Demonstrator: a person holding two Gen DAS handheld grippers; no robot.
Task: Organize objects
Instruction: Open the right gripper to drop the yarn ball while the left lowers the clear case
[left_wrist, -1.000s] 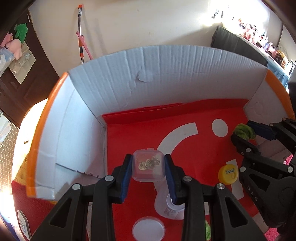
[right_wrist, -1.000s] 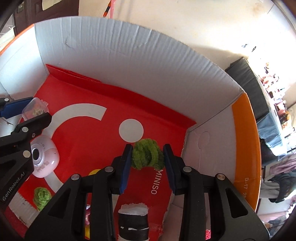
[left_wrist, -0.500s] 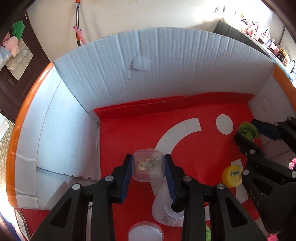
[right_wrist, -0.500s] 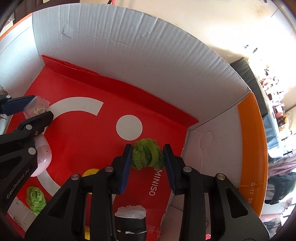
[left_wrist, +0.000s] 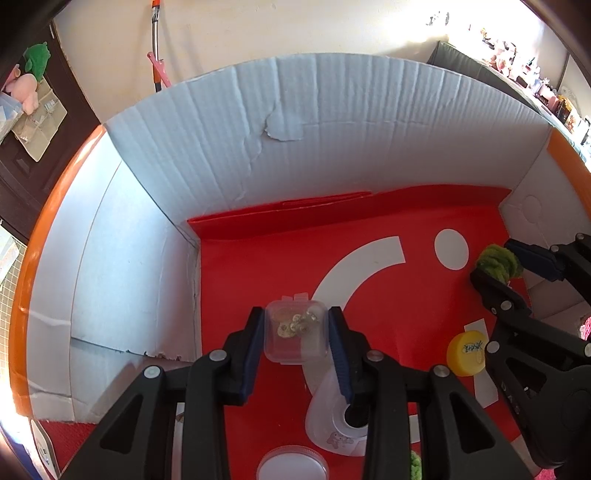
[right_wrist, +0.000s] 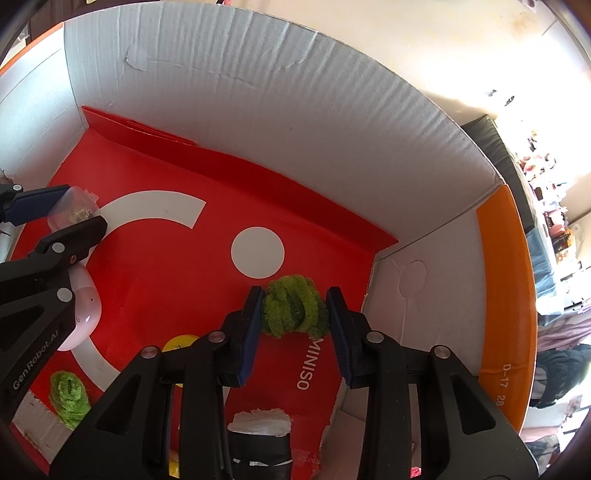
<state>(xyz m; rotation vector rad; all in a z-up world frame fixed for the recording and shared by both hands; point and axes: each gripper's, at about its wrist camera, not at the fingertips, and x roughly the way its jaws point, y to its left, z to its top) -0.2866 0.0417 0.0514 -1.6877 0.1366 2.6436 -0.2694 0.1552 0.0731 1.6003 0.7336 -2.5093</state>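
holding small clear box (left_wrist: 295, 334) clamped in left gripper (left_wrist: 296, 341) above red floor of cardboard box (left_wrist: 258, 147), near left wall; right gripper (right_wrist: 295, 319) clenched on green fuzzy ball (right_wrist: 293, 312) by right wall

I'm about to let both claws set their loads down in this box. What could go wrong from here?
1. The left claw grips the clear case above the pink gadget; released here, it could land on that and tip.
2. The right claw squeezes the green puff close to the box wall; it may catch the cardboard.
3. The claws work near each other and might bump.
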